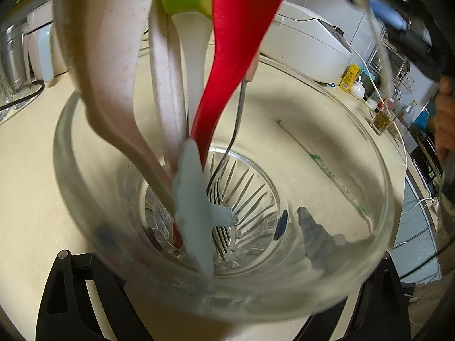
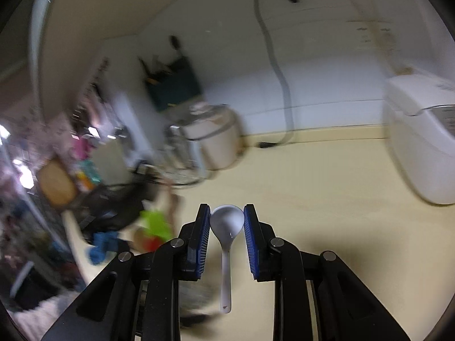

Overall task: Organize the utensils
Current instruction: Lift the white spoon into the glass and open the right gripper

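white plastic spoon [image 2: 227,223] is sitting pinched by its bowl in the right gripper [image 2: 227,221] above the cream surface [image 2: 327,199]; left gripper [image 1: 219,298] is clasping the glass jar [image 1: 369,170] holding fork [image 1: 227,164] and red spatula [image 1: 236,42].

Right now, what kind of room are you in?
Most likely a home kitchen. A white rice cooker sits on a cream countertop, small bottles and jars line the counter's far end, and a glass jar holds cooking utensils such as a red spatula and a fork.
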The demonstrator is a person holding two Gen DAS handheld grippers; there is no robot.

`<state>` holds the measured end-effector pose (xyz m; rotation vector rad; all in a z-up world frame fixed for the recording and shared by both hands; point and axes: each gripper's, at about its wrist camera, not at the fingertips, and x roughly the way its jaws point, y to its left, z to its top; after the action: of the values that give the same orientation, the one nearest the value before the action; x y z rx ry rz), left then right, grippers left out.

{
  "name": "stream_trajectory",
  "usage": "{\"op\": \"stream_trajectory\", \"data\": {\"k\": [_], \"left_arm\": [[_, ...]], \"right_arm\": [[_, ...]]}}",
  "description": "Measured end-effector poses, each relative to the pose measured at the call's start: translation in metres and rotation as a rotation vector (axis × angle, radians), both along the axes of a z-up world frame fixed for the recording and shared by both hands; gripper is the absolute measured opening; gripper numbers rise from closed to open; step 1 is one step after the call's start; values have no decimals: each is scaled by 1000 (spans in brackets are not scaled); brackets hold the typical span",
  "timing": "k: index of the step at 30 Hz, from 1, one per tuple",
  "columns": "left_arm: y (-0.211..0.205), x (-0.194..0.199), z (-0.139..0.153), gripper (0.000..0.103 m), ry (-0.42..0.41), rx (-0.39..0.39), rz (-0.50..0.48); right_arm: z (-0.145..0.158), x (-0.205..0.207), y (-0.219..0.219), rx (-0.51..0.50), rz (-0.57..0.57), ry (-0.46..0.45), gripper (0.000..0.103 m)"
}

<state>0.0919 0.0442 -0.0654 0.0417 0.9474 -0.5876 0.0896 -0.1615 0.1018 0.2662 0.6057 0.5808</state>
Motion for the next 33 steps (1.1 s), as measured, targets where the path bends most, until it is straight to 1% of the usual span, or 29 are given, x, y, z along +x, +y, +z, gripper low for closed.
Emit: {"op": "stream_trajectory", "data": {"k": [5,7,10,14,18,23,25,29,33], "left_arm": [[1,-1,0,94,0,0,0],[1,-1,0,94,0,1,0],[1,-1,0,94,1,1,0],[0,-1,0,94,1,2,0],[3,0,0,94,5,-9,1],[4,-1,-1,94,3,-4,1],[4,-1,-1,94,3,-6,1],[5,0,-1,94,3,-2,0],[5,0,0,94,2,0,0]], "right_arm": [[15,4,32,101,102,-21,24],[20,6,48,124,133,-45,24],[13,13,67,130,156,-42,24],[-8,14,90,38,135,-38,24],[-23,5,96,-31,129,-37,24],[-34,-3,98,-82,132,-31,24],[-34,-6,100,-102,135,-30,25],[-26,-12,99,-116,144,-60,33],[-9,-20,88,-98,127,-102,34]]}}
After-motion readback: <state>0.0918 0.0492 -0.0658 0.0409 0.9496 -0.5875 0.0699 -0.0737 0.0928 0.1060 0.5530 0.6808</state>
